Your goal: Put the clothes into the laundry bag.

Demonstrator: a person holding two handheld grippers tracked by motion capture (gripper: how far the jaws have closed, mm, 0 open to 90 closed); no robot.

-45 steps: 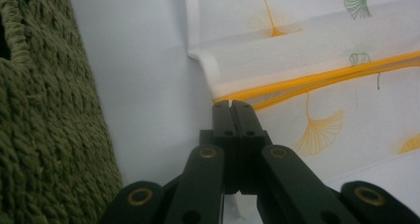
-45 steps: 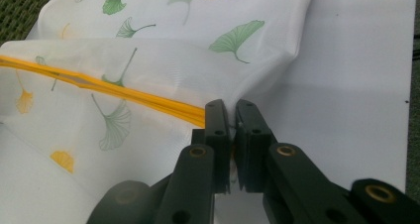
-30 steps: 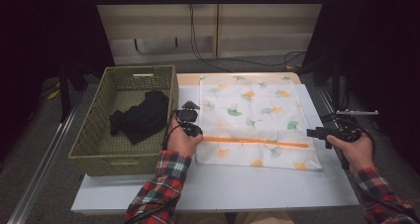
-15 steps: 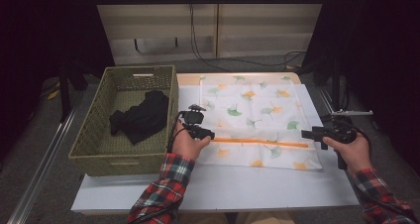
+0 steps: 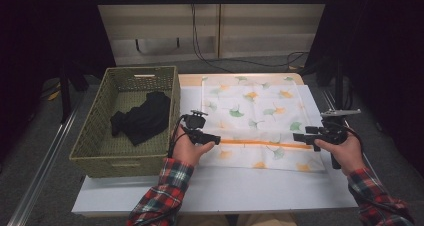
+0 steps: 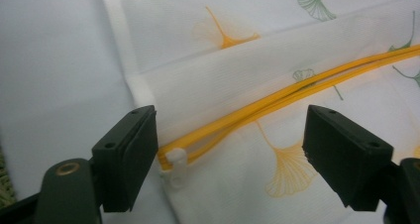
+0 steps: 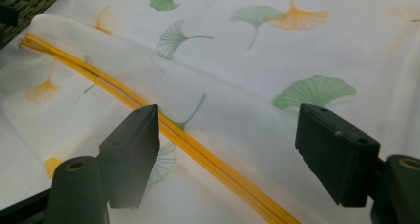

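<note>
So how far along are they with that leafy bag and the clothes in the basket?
The mesh bag lies flat on the table. Both grippers, left gripper and right gripper, have just been opening, jaws apart with nothing pinched, over its yellow zipper. The dark garment lies in the basket, so bagging it probably remains.

A white mesh bag (image 5: 252, 118) printed with green and orange ginkgo leaves lies flat on the table, just right of the basket, its orange zipper (image 5: 265, 144) running across near the front edge, the white pull (image 6: 177, 160) at its left end.
</note>
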